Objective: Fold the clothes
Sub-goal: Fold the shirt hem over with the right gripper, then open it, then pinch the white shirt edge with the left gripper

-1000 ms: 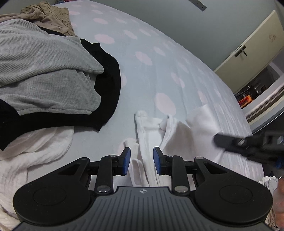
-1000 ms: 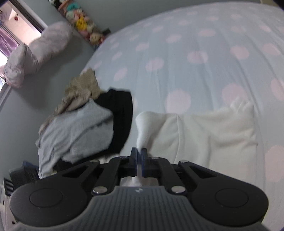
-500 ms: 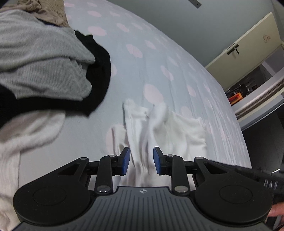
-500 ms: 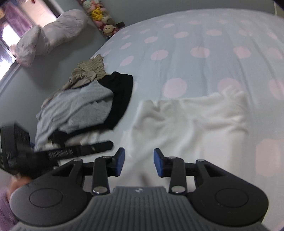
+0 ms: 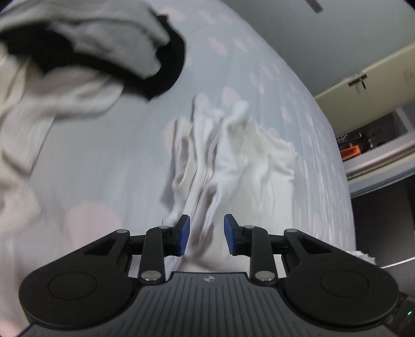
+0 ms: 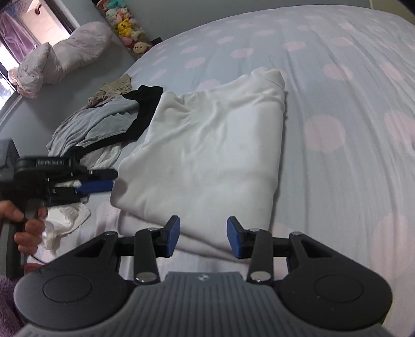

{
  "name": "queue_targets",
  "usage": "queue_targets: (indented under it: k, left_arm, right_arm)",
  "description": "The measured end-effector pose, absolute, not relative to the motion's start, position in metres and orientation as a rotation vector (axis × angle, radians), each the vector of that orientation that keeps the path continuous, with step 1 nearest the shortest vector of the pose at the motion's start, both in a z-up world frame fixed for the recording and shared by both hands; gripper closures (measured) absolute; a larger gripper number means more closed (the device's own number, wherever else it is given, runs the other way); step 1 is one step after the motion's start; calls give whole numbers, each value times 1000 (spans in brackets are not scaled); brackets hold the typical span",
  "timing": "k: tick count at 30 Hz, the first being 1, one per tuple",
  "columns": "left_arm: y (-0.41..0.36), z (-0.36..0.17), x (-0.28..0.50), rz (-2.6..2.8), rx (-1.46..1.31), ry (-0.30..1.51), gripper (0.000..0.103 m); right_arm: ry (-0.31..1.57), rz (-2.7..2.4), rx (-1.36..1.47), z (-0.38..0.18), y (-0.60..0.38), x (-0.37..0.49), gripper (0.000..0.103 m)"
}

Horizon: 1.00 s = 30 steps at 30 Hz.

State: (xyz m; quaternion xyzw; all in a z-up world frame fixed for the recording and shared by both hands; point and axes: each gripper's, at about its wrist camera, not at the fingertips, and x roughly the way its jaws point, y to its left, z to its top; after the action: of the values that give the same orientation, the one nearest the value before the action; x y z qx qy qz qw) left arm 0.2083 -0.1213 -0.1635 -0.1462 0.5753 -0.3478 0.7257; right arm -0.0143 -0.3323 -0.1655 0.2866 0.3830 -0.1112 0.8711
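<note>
A white garment (image 6: 212,155) lies folded in a rough rectangle on the dotted bedsheet (image 6: 337,103). My right gripper (image 6: 202,233) hovers open over its near edge, and the pads touch no cloth. In the left wrist view the same white garment (image 5: 233,160) is rumpled and blurred ahead. My left gripper (image 5: 207,233) stands partly open with cloth showing in the gap below, not pinched. From the right wrist view the left gripper (image 6: 114,179) sits at the garment's left edge, held by a hand (image 6: 28,228).
A pile of grey (image 6: 103,121), black (image 6: 145,109) and beige (image 6: 114,88) clothes lies left of the garment, with crumpled white cloth (image 6: 67,223) nearer. A pillow (image 6: 59,54) and plush toys (image 6: 124,23) line the far wall. A cream door (image 5: 363,85) stands beyond the bed's right side.
My right gripper let go of the white garment's raised fold, opened and drew back; the garment now lies flat. The left gripper slid back toward the garment's near left side.
</note>
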Motion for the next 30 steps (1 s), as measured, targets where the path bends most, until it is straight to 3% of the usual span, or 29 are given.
queue_targets:
  k: [11,30]
  left_arm:
    - [-125,-185,200,-742,-290,1358,77]
    - [-132,-183,198,-807,-309,1341,77]
  right_arm:
    - [781,-204,519,-172,-300,-29,59]
    - [810,-232,408,-198,-293,-35,58]
